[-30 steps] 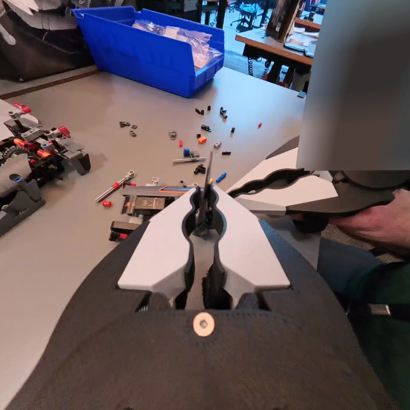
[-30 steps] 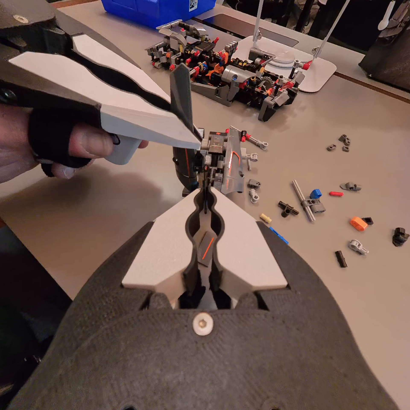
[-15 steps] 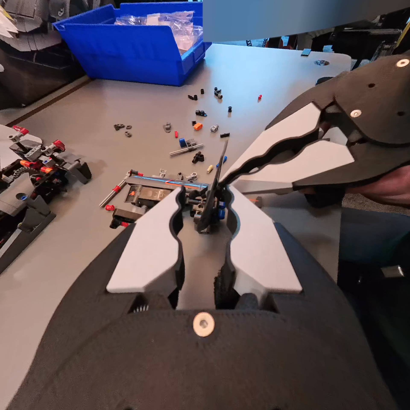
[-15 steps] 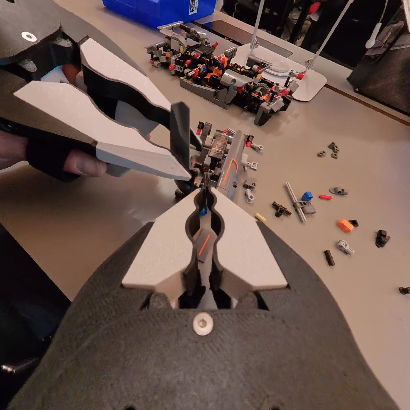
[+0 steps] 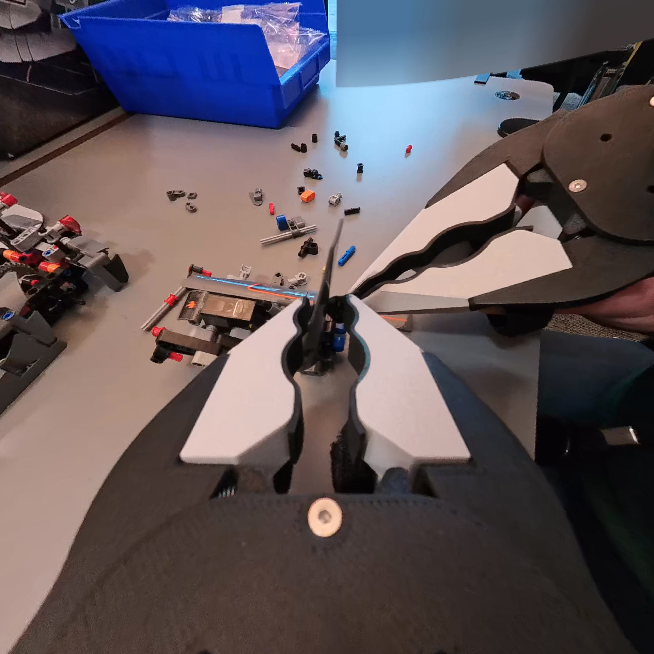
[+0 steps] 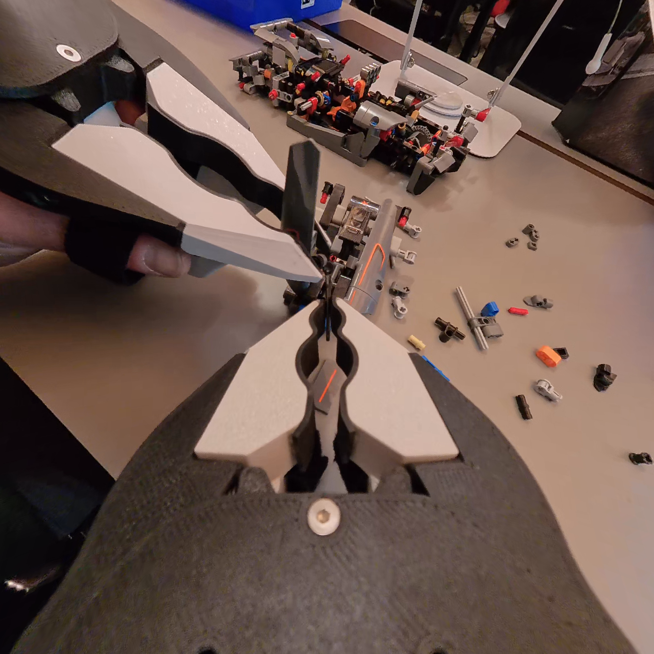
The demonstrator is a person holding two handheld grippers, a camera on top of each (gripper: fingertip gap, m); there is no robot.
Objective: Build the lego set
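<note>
My left gripper point(image 5: 323, 308) pinches a black panel point(image 5: 327, 279) standing upright; my right gripper point(image 6: 327, 308) is clamped on a thin black part, their tips nearly touching. Just beyond the panel lies the grey sub-assembly point(image 6: 364, 254); farther off, the half-built chassis point(image 6: 357, 116). Loose pieces point(image 6: 516, 336) remain. The joint itself is hidden.

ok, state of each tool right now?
Left tool: closing around the black blade piece, grip not clearly firm.
Right tool: shut on a thin black part of the small assembly.
</note>
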